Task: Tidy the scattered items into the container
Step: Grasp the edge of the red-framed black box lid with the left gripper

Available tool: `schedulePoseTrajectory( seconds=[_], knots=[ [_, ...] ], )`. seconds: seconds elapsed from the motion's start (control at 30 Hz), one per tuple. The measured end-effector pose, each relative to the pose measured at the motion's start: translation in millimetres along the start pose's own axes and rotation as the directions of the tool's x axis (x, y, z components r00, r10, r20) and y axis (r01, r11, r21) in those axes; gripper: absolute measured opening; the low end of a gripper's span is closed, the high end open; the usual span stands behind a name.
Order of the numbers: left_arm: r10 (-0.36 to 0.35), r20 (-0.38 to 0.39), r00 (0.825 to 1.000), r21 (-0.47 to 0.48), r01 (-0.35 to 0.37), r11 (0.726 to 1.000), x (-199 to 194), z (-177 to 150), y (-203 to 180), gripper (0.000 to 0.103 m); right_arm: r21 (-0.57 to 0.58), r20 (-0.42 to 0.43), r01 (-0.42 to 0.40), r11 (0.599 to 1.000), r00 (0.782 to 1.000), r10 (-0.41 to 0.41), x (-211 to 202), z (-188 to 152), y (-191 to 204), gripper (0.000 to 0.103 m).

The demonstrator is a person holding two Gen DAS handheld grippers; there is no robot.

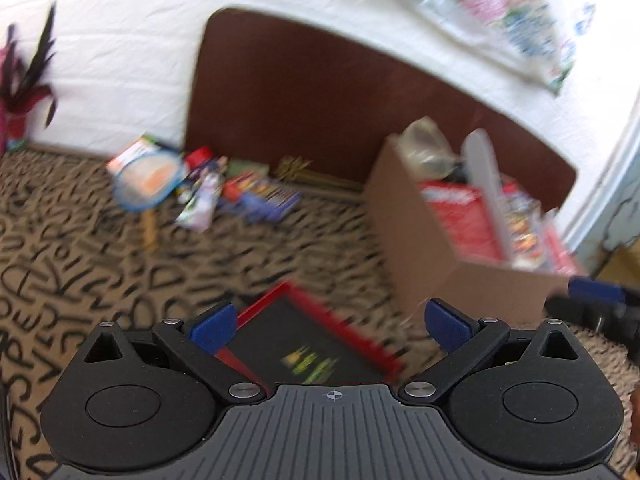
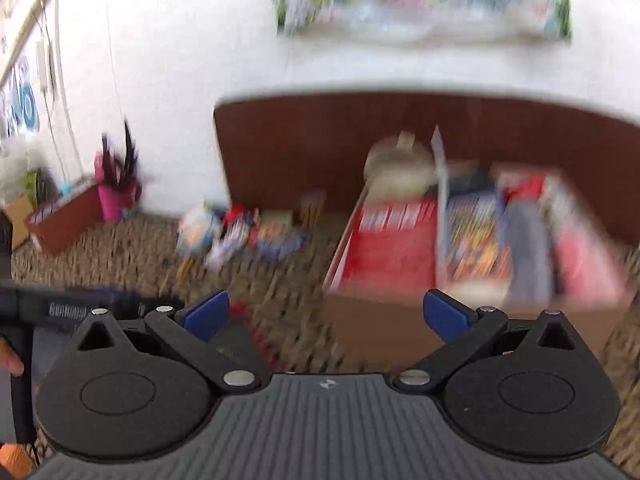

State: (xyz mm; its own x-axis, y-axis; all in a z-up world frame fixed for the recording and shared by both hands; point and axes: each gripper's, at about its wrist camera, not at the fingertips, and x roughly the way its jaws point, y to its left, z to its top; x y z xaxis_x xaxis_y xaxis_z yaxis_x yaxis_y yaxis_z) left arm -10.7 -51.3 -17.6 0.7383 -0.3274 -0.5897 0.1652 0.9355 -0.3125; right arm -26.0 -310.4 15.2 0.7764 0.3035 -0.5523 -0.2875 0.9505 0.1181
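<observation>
A cardboard box (image 1: 416,248) stands on the patterned carpet, holding a red book (image 1: 464,216), a clear bag and other items; the right wrist view shows the same box (image 2: 376,320) from above, blurred. My left gripper (image 1: 332,322) is open above a flat black item with a red frame (image 1: 316,344) lying on the carpet between its fingers. My right gripper (image 2: 328,312) is open with nothing between its fingers, just in front of the box. A pile of scattered items (image 1: 208,188) lies by the brown board: a blue-rimmed paddle (image 1: 148,180), packets and a book.
A brown board (image 1: 320,96) leans against the white wall behind everything. A floral cloth (image 1: 492,12) hangs above. A pink pot with dark feathers (image 2: 116,184) and a brown tray (image 2: 64,216) stand at the left. The right gripper's tip (image 1: 596,296) shows beside the box.
</observation>
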Motion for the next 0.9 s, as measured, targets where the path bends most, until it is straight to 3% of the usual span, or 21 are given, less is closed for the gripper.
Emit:
schedulePoseTrajectory(
  seconds=[0.1, 0.27, 0.4, 0.47, 0.53, 0.7, 0.73, 0.8, 0.83, 0.9],
  knots=[
    [0.027, -0.029, 0.999, -0.01, -0.027, 1.0, 14, -6, 17, 0.103, 0.0, -0.109, 0.006, 1.0, 0.994, -0.006, 30, -28, 21, 0.102],
    [0.041, -0.063, 0.997, -0.004, -0.042, 0.999, 33, -4, 31, 0.094, -0.022, -0.169, 0.032, 0.999, 0.985, -0.035, 56, -53, 48, 0.094],
    [0.043, -0.082, 0.996, 0.025, -0.041, 0.999, 49, 1, 34, 0.087, 0.044, -0.196, 0.039, 0.998, 0.98, -0.029, 65, -58, 51, 0.086],
    [0.026, -0.105, 0.994, 0.046, -0.021, 0.999, 59, 2, 36, 0.08, 0.046, -0.21, 0.046, 0.998, 0.977, -0.036, 68, -61, 52, 0.068],
    [0.013, -0.136, 0.991, 0.046, -0.007, 0.999, 70, 2, 39, 0.071, 0.053, -0.23, 0.046, 0.998, 0.973, -0.033, 71, -64, 53, 0.059],
    [0.038, -0.161, 0.986, 0.04, -0.032, 0.999, 84, 2, 47, 0.055, 0.065, -0.271, 0.013, 0.998, 0.963, 0.005, 82, -71, 54, 0.046],
    [0.043, -0.169, 0.985, 0.039, -0.036, 0.999, 85, 1, 49, 0.052, 0.05, -0.272, 0.017, 0.999, 0.962, -0.003, 83, -72, 55, 0.043],
    [0.049, -0.186, 0.981, 0.04, -0.043, 0.998, 87, -1, 51, 0.034, 0.02, -0.266, 0.037, 0.999, 0.963, -0.031, 84, -72, 56, 0.032],
    [0.047, -0.195, 0.98, 0.039, -0.04, 0.998, 86, -4, 52, 0.031, 0.017, -0.265, 0.045, 0.999, 0.963, -0.039, 84, -72, 53, 0.025],
    [0.028, -0.206, 0.978, 0.032, -0.022, 0.999, 82, -9, 51, 0.027, 0.035, -0.264, 0.057, 0.998, 0.963, -0.046, 84, -72, 45, 0.02]
  ],
)
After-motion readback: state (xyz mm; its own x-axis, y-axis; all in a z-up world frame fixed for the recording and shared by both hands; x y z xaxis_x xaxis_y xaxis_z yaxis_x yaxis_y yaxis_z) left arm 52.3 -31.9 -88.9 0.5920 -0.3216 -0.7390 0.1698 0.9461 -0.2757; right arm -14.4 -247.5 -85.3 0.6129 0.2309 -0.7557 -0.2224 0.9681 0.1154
